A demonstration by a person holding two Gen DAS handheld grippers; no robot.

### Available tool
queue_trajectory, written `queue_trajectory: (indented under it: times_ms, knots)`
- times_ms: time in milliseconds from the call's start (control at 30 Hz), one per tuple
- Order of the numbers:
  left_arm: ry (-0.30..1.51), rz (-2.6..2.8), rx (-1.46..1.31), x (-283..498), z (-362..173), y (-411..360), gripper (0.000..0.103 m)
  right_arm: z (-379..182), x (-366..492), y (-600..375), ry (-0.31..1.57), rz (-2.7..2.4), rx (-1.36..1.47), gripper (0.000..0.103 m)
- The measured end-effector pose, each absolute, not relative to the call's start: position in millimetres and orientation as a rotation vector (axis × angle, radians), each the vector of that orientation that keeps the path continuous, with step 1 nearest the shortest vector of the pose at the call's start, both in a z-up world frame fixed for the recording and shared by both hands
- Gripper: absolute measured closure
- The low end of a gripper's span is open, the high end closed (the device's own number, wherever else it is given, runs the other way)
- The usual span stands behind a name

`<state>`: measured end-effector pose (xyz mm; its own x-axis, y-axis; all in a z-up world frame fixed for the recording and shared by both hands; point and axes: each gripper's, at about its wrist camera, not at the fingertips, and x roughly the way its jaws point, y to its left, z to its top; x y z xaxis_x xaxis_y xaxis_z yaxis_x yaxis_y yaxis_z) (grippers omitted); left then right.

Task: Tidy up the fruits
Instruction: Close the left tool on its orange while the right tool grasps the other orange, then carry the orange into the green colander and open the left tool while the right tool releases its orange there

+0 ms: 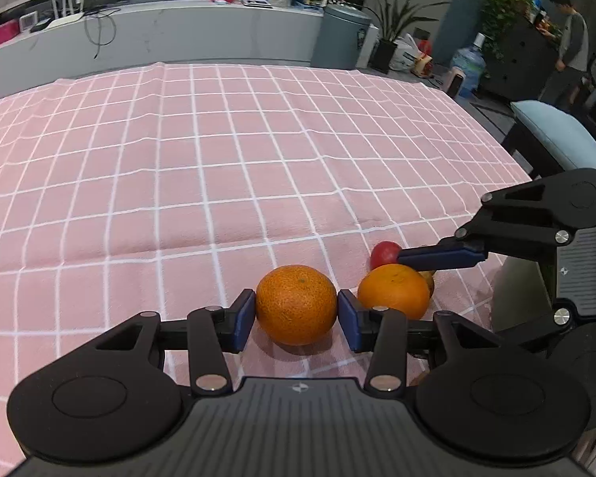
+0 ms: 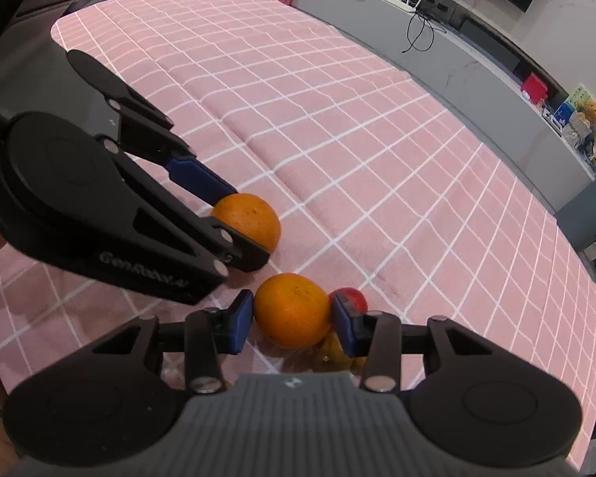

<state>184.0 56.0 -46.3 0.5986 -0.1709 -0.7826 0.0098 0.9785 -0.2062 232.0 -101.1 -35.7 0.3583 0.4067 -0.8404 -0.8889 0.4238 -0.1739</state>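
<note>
Left wrist view shows the left gripper [image 1: 297,314] clamped on one orange [image 1: 297,304] at lower centre, the right gripper [image 2: 292,320] gripping another orange [image 2: 292,310] beside it, nothing yet sorted.

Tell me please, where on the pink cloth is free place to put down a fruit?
The pink cloth is bare beyond the two oranges, toward the grey counter. Crowded: the near corner, where the oranges, red fruit and both hand-held grippers meet.
</note>
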Motion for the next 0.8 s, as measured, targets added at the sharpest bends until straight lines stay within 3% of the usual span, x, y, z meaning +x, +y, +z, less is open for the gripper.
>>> queue_trajectory:
  times_ms: [333,800]
  knots:
    - [0.921,-0.044,-0.253,158.5,-14.3,54.9,0.053,-3.2,215.4,-109.9,0.773,0.944,-0.687,0.063]
    - [0.873,-0.116,-0.218,125.0,38.0,-4.1,0.053,46.7,174.8,-180.9,0.769,0.882,-0.548,0.063]
